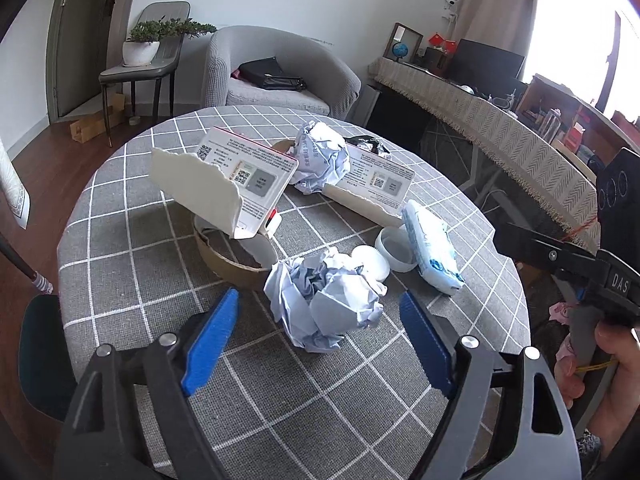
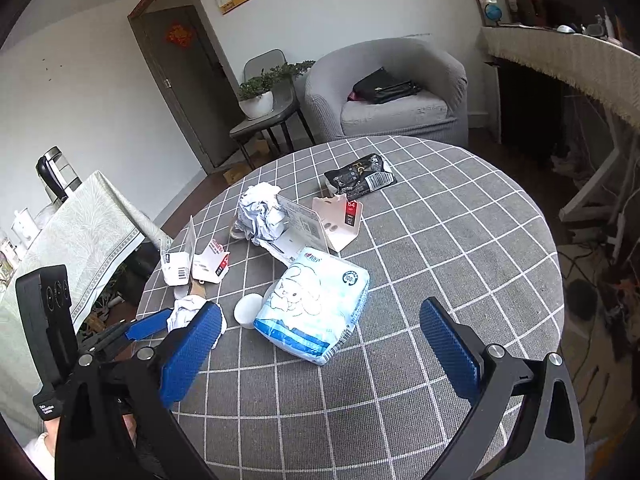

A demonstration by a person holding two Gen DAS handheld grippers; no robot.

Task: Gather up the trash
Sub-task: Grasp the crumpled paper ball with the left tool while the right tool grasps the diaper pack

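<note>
Trash lies on a round table with a grey checked cloth (image 1: 320,400). My left gripper (image 1: 320,336) is open, its blue fingers on either side of a crumpled pale-blue paper ball (image 1: 324,304), not touching it. My right gripper (image 2: 320,344) is open and empty, just in front of a blue-and-white tissue pack (image 2: 316,304), which also shows in the left wrist view (image 1: 430,246). A second paper ball (image 1: 322,158) lies farther back, between torn white cartons (image 1: 228,184). A black wrapper (image 2: 360,176) lies at the far side.
A cardboard ring (image 1: 228,256) and white plastic lids (image 1: 394,248) lie mid-table. A grey armchair (image 1: 276,72) with a black bag, a chair with a potted plant (image 1: 140,48), and a long cloth-covered desk (image 1: 500,120) stand beyond the table.
</note>
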